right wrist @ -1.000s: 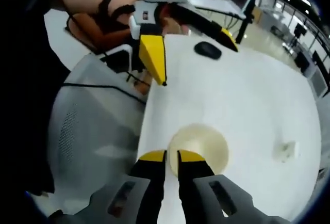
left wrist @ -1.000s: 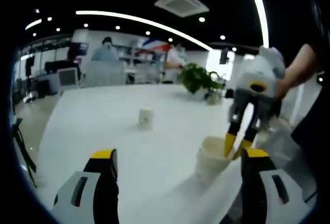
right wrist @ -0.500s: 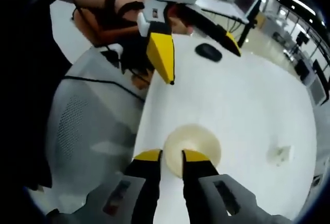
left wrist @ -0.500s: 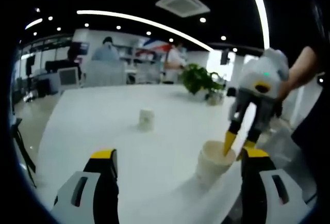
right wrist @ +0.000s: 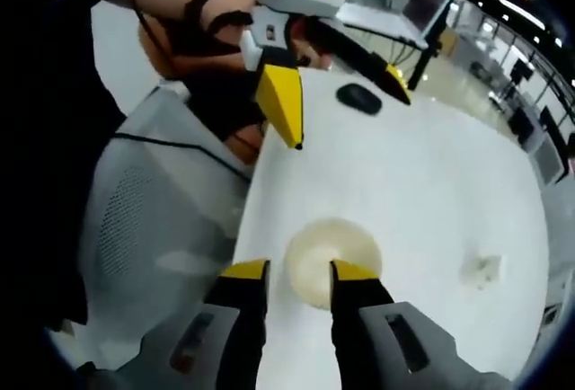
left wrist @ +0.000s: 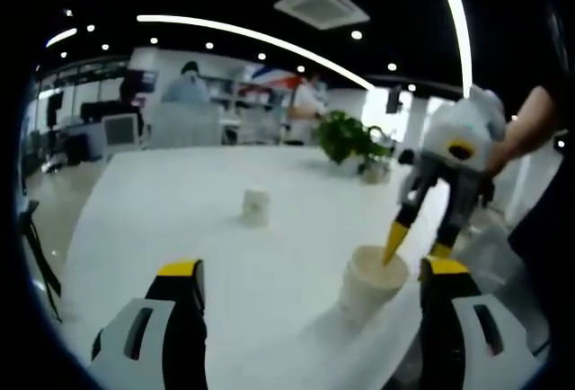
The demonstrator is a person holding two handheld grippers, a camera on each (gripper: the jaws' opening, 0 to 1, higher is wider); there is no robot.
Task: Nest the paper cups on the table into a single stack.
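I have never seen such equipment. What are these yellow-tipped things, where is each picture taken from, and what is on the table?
A person holds one hand tool in each hand; each ends in a two-fingered claw with yellow tips. A camera rides on each tool, so each picture looks along that tool's own claw.

In the left gripper view, the left claw stands wide open, and the right claw comes in from the right, above the near paper cup. In the right gripper view, the right claw is open around that cup's rim, gripping nothing.

On the white table stand this cup and a far paper cup. A dark computer mouse lies there too.
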